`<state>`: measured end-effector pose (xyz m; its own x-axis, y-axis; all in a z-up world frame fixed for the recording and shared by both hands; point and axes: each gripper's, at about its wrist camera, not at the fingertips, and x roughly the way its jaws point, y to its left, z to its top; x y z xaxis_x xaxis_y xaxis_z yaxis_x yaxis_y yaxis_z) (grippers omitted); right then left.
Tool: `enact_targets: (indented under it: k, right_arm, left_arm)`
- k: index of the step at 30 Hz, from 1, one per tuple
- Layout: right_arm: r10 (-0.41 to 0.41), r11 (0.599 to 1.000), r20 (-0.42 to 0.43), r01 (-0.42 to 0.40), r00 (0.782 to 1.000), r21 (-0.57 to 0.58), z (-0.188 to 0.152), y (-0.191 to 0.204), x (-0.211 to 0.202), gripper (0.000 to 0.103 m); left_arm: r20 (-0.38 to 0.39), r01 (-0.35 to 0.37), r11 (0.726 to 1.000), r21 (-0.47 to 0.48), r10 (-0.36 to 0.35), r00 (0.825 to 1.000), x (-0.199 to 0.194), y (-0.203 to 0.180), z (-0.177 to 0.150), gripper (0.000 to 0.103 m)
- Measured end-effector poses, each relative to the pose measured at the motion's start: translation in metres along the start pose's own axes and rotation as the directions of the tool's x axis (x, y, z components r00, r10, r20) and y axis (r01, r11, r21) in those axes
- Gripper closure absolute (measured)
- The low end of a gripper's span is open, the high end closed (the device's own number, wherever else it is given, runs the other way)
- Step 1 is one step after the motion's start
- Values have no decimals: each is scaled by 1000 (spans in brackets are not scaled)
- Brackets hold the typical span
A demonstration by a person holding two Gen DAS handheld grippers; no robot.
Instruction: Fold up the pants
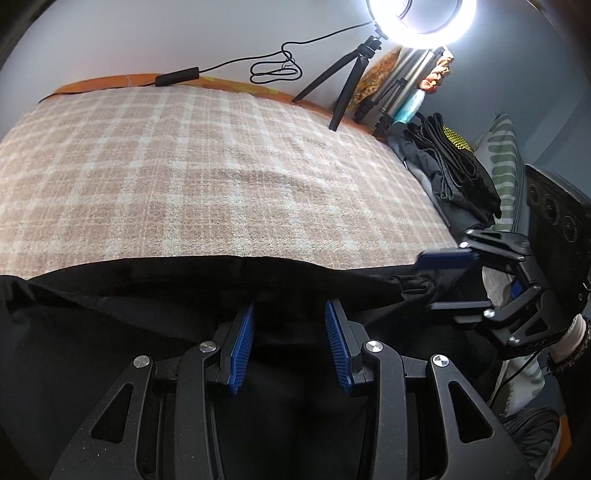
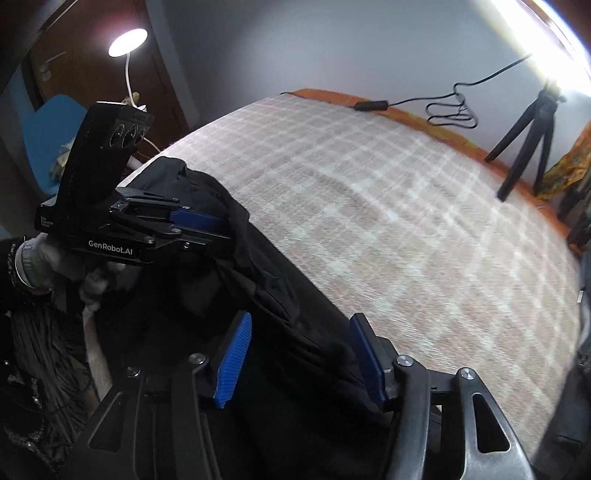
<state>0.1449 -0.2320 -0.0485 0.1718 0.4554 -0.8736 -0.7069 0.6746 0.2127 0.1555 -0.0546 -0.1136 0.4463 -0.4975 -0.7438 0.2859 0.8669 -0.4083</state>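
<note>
Black pants [image 1: 147, 314] lie bunched along the near edge of a bed under a beige checked blanket [image 1: 221, 166]. My left gripper [image 1: 290, 310] hovers low over them, its blue pads [image 1: 243, 343] apart, dark cloth beneath and between them, and the fingertips hidden behind a fold. In the right wrist view the left gripper [image 2: 231, 229] meets a raised hump of the pants [image 2: 280, 280]. My right gripper [image 2: 300, 321] stands open, its pads wide of a ridge of cloth that runs between them. The left wrist view shows the right gripper [image 1: 424, 282] straddling the pants' right end.
A ring light [image 1: 421, 14] on a black tripod [image 1: 347, 85] stands at the bed's far edge, its cable [image 1: 273, 70] trailing along the wall. A pile of dark clothes [image 1: 458, 170] and a striped pillow [image 1: 506, 155] lie at the right. A gloved hand [image 2: 40, 258] holds the left gripper.
</note>
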Motion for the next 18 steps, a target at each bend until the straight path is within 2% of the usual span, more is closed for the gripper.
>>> enact_targets:
  k: [2,3,6,9,12,14,16,17,18]
  right_arm:
    - [23,1000,-9,-23,1000,2,2,2,6,90]
    - [16,1000,-14,-16,1000,9,4,2,10,94]
    - [-85,996,35,85,996,-17,14,-2,6,98]
    - [-161,987,68,160,985,12,34,-18,8,98]
    - [-233,972,-8,233,972,-42,44,-24,37,97]
    - [-290,954,-49,285,956,-89,45,-22,57,94]
    - [-326,944,-27,323,945,-69,48,-24,54,74]
    - [-352,936,-32,351,935,-32,50,-29,51,58]
    - [-365,931,-33,365,930,2,50,-35,45,58]
  left_arm:
    - [11,-25,1000,-11,25,1000,-5,1,0,66]
    - [30,-48,999,-25,49,998,-11,3,1,66]
    - [101,-58,997,-55,63,993,-37,10,1,66]
    - [134,-83,994,-69,91,987,-57,19,-5,66]
    - [108,-80,989,-121,93,990,-63,35,-14,66]
    - [94,-78,985,-155,93,991,-68,46,-21,66]
    - [93,-76,981,-178,94,991,-79,53,-29,66]
    - [99,-77,980,-186,96,990,-86,56,-33,66]
    - [106,-80,979,-187,101,989,-94,58,-38,66]
